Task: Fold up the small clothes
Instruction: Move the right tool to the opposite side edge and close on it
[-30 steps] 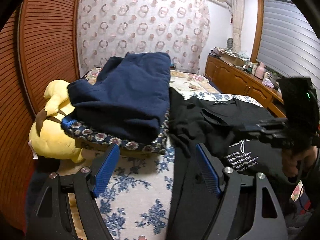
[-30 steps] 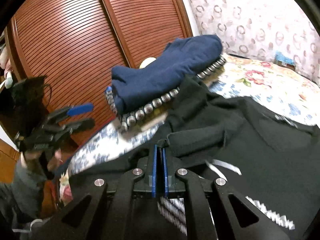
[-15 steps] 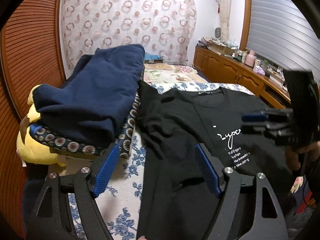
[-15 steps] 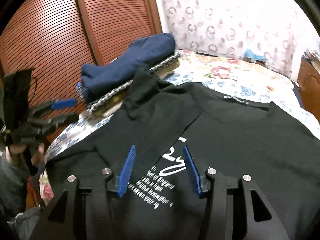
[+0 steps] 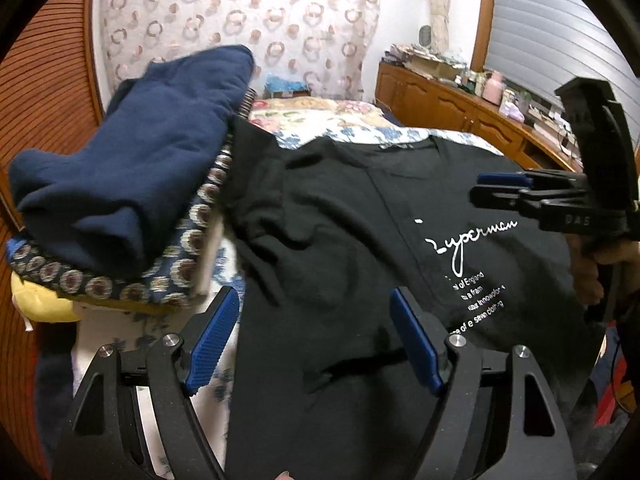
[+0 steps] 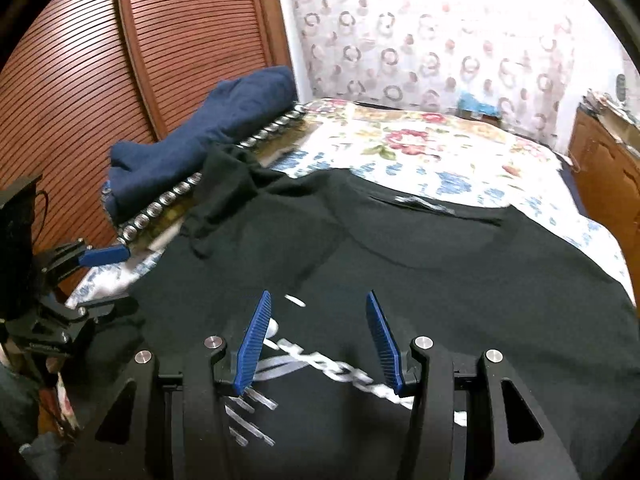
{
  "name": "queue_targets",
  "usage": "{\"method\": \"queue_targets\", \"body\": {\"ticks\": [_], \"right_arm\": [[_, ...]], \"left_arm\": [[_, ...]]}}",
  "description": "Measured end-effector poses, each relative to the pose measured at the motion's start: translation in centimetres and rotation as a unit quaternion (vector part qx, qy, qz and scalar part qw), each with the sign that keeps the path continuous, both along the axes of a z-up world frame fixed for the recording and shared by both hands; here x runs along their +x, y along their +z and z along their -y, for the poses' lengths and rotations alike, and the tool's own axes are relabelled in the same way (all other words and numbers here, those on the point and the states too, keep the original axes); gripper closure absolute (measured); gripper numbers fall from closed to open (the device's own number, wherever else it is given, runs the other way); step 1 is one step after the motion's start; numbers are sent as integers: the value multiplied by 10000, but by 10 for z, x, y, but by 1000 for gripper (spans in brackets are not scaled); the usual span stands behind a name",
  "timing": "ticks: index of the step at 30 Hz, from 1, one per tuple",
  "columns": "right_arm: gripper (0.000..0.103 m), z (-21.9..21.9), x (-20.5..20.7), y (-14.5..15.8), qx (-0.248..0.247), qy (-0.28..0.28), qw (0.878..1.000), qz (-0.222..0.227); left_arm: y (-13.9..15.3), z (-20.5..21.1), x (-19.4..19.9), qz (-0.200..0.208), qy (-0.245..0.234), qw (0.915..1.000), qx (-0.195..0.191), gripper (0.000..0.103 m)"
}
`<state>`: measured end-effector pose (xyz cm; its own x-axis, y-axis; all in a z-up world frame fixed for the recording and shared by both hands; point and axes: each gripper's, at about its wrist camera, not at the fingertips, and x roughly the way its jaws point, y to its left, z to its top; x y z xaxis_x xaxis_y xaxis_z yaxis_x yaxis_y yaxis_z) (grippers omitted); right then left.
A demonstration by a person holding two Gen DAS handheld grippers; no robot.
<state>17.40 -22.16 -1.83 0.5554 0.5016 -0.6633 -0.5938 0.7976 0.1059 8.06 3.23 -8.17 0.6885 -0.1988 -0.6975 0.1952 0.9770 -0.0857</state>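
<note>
A black T-shirt (image 5: 340,240) with white lettering lies face up on the bed. Its left side and sleeve are folded in over the front, hiding the start of the print. In the left wrist view my left gripper (image 5: 314,296) is wide open just above the shirt's folded left part, with nothing between its pads. My right gripper (image 6: 318,294) stands open above the lettering on the shirt (image 6: 440,272), its jaws apart and empty. Each gripper shows in the other's view: the right gripper (image 5: 478,190) at the shirt's right edge, the left gripper (image 6: 130,278) at its left edge.
A folded navy garment (image 5: 132,168) lies on a patterned cushion (image 5: 120,284) left of the shirt, over a yellow plush toy (image 5: 36,300). Floral bedding (image 6: 420,148) stretches behind. A slatted wooden door (image 6: 80,80) stands on the left and a cluttered sideboard (image 5: 440,100) on the right.
The right gripper, shut on black cloth a second ago, has opened and let it go; the folded flap now lies flat. The left gripper has moved right, over the shirt.
</note>
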Motion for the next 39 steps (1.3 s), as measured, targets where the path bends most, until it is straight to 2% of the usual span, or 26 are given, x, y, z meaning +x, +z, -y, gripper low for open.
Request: {"method": "queue_targets", "body": {"ticks": [6, 13, 22, 27, 33, 34, 37, 39], "right_arm": [[52, 47, -12, -1, -205, -389, 9990, 54], [52, 121, -34, -2, -392, -1132, 9927, 153], [52, 207, -48, -6, -404, -2280, 9728, 74], [52, 223, -50, -16, -331, -2595, 9651, -106], [52, 216, -48, -24, -206, -2665, 9631, -306], [52, 226, -47, -21, -193, -2664, 9631, -337], [52, 243, -50, -22, -20, -2678, 9623, -474], [52, 245, -51, -23, 105, -2690, 9615, -544]], "left_arm": [[-6, 14, 10, -174, -175, 9996, 108, 24], [-9, 29, 22, -303, -278, 9989, 203, 24], [-14, 38, 36, -407, -286, 9984, 280, 24], [-15, 45, 38, -433, -371, 9975, 412, 24], [-18, 53, 44, -493, -452, 9967, 461, 24], [-19, 54, 44, -477, -468, 9967, 453, 24], [-20, 55, 44, -489, -522, 9965, 425, 21], [-21, 58, 44, -509, -606, 9959, 443, 15]]}}
